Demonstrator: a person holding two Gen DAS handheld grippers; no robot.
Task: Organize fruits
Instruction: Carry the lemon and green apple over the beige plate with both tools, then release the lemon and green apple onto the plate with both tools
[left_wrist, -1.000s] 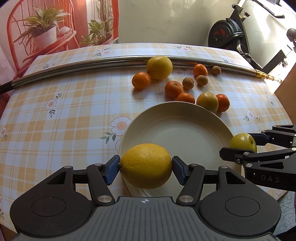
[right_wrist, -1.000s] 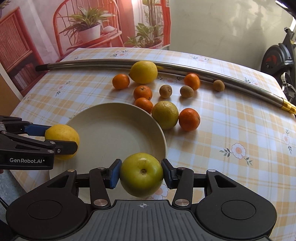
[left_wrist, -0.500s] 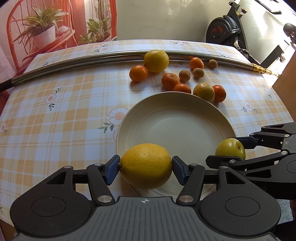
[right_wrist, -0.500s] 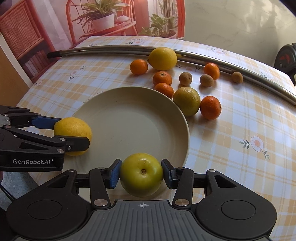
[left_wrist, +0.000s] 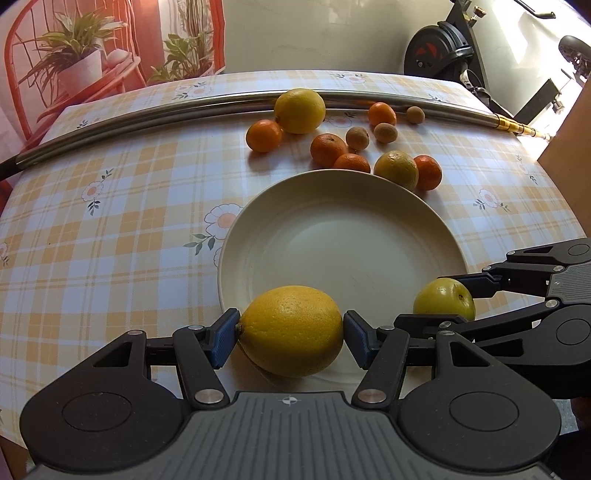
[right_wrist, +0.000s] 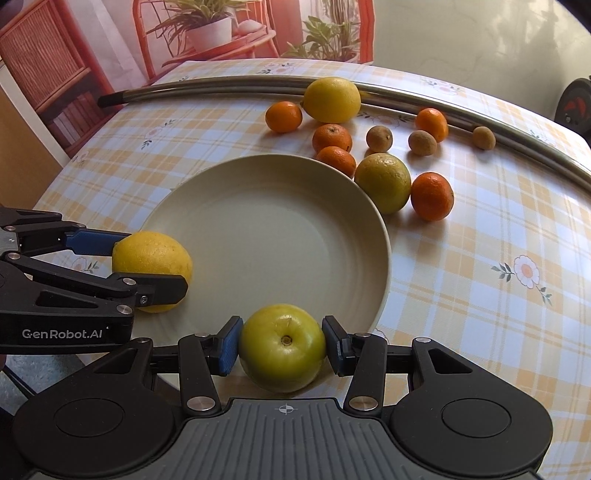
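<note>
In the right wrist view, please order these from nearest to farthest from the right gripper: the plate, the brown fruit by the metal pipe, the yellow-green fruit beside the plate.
From the right gripper:
1. Plate, directly ahead, its near rim under the gripper.
2. Yellow-green fruit, touching the plate's far right rim.
3. Brown fruit, far right, beside the metal pipe.

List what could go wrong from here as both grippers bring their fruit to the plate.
1. The left gripper with its lemon and the right gripper with its green fruit sit close together at the plate's near rim and may collide.
2. Released there, either round fruit might roll off toward the table edge.
</note>
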